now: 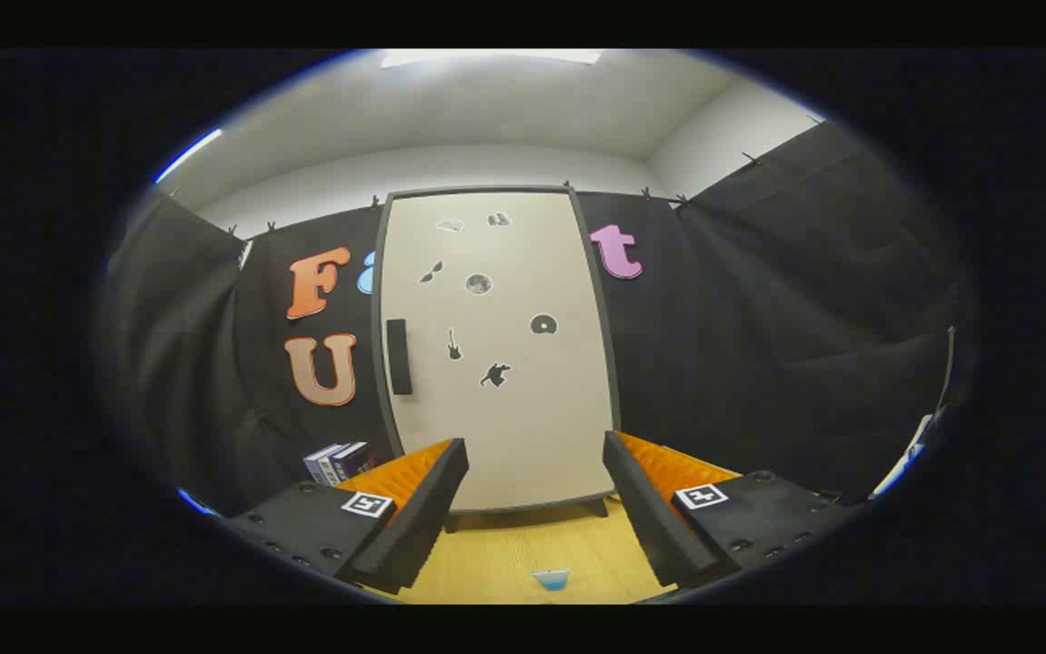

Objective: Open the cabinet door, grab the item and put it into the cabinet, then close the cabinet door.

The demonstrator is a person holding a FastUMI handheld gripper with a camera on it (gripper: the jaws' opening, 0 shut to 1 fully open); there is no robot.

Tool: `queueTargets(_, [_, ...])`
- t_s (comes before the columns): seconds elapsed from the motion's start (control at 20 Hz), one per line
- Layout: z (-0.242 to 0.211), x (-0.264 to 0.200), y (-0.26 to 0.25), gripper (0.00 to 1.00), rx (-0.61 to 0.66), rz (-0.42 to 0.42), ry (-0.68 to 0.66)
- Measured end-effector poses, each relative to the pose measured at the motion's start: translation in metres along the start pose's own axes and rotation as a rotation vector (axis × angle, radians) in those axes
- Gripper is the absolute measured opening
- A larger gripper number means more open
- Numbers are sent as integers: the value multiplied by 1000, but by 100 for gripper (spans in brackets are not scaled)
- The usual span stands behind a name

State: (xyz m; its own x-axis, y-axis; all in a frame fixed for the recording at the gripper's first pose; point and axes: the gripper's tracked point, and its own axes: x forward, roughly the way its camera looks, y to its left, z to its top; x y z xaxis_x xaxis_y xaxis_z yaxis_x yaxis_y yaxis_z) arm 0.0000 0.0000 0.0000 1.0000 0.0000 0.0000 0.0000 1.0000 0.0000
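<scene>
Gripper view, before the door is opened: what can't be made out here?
- Inside of the cabinet: hidden by its shut door.
- Small blue item on the wooden table, between the open gripper's fingers: cut off low, too small to identify.
- Stickers on the door: too small to tell apart.
- Books left of the cabinet: partly hidden behind the left finger.

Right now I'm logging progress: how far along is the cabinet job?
Nothing looks done yet. The cabinet door stands shut, its dark handle untouched. The tongs are open and empty, facing the door. A small blue item sits on the wooden surface between the fingers. Opening, grabbing, placing and closing all remain.
</scene>
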Motion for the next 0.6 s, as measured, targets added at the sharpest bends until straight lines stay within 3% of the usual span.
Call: queueTargets(0.6, [2,2,5,97,14,-3,-12])
